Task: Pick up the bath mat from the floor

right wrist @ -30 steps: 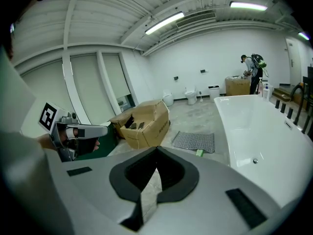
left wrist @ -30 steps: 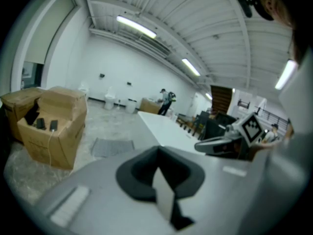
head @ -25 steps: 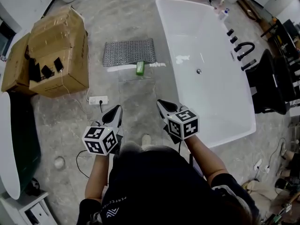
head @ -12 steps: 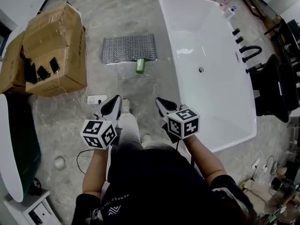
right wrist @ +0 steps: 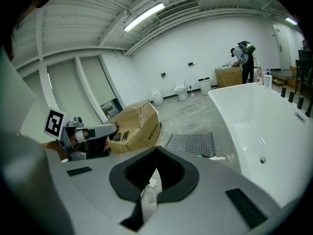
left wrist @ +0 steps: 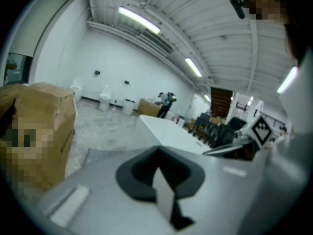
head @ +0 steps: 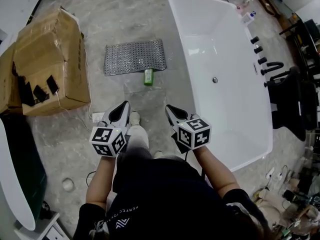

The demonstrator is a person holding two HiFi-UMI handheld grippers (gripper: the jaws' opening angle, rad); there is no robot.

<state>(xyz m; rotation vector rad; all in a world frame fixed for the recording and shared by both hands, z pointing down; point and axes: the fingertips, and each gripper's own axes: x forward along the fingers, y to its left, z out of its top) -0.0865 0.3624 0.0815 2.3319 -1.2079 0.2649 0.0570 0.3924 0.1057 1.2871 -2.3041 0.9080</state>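
The bath mat (head: 135, 57), grey and studded, lies flat on the stone floor beside the white bathtub (head: 200, 19). A green bottle (head: 148, 77) lies at its near edge. Both grippers are held side by side in front of the person, well short of the mat and pointing towards it. My left gripper (head: 121, 113) is shut with nothing in it, and so is my right gripper (head: 173, 115). In the right gripper view the mat (right wrist: 191, 144) shows beyond the closed jaws. In the left gripper view only a strip of it (left wrist: 95, 154) shows.
A taped cardboard box (head: 47, 64) stands left of the mat. A white power strip (head: 98, 117) with its cable lies by the person's foot (head: 135, 118). Black taps (head: 265, 66) line the bathtub's far rim. Another white tub (head: 10, 174) sits at the left edge.
The person has stepped forward, so the mat, bottle and bathtub now lie closer to both grippers. The cardboard box has slid to the left of the view. Both grippers stayed shut.
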